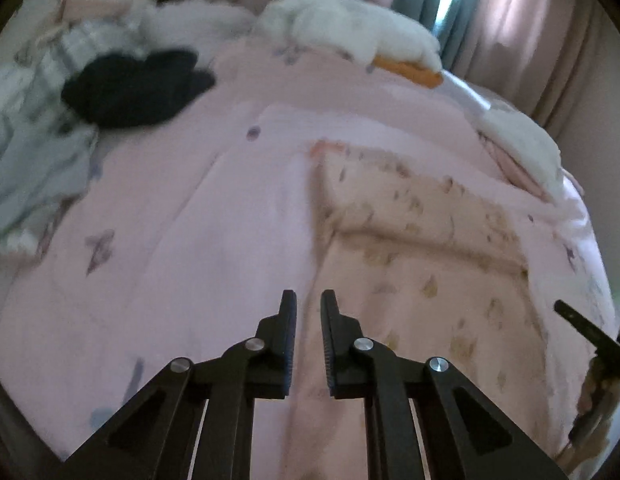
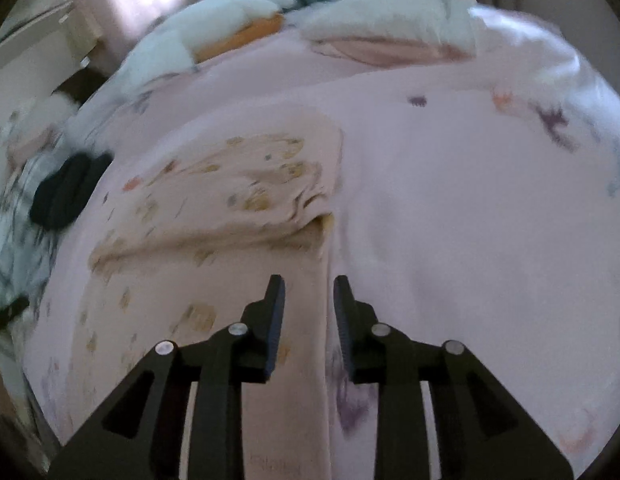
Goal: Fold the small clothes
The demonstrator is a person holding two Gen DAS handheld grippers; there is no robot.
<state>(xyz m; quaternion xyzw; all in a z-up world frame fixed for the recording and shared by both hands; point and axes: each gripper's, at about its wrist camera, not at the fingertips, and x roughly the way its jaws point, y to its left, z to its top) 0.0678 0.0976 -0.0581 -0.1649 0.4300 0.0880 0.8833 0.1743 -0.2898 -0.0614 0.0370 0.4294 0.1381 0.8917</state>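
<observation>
Left wrist: both tools (image 1: 309,300) (image 2: 309,286) released, black clothes (image 1: 134,86) beyond peach garment (image 1: 422,232).

Both views are smeared by motion. In the left wrist view the dark garment (image 1: 134,86) at ten o'clock is too blurred to identify, and the right gripper (image 1: 590,344) at four o'clock is cut by the edge. The print on the peach garment (image 2: 230,200) is unreadable.
</observation>
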